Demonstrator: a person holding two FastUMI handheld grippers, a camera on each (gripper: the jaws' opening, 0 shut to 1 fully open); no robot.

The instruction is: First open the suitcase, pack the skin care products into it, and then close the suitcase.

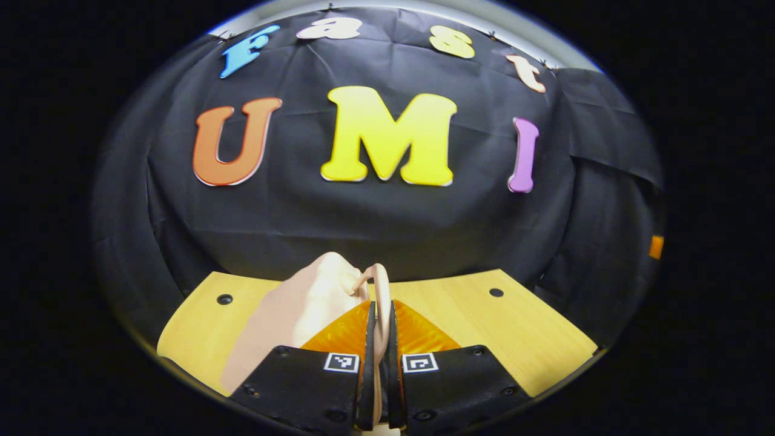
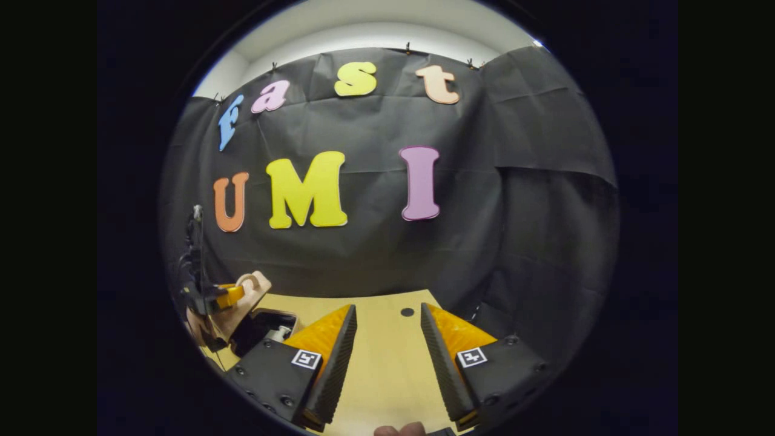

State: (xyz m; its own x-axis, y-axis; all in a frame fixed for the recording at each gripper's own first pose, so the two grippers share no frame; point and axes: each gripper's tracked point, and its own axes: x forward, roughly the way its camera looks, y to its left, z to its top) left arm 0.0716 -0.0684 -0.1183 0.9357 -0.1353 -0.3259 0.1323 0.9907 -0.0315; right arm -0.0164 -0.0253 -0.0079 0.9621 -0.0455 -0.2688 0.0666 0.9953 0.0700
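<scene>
1. Left gripper view: the left gripper [image 1: 380, 327] is closed on the suitcase handle [image 1: 380, 284], a thin pale loop pinched between both fingers and rising toward 12 o'clock from the tips.
2. The suitcase lid [image 1: 290, 315], a pale pink shell, lies at 10 o'clock from the fingertips, touching the handle base. Its long axis runs from 7 o'clock to 1 o'clock.
3. The wooden table [image 1: 484, 321] extends behind the lid; a black cloth wall closes the booth beyond it.
4. Right gripper view: the right gripper [image 2: 387, 339] stands open, jaws well apart and holding nothing, above bare table [image 2: 387, 363].
5. The suitcase [image 2: 242, 303] lies at 9 o'clock from the right gripper, lid raised at a tilt. The left gripper [image 2: 227, 297] grips its upper edge. The dark open interior [image 2: 266, 330] lies below, with a small pale item inside, too small to identify.
6. Judgement: the left gripper is nearer and controls the lid; the lid's swing about its hinge governs the next move.
</scene>
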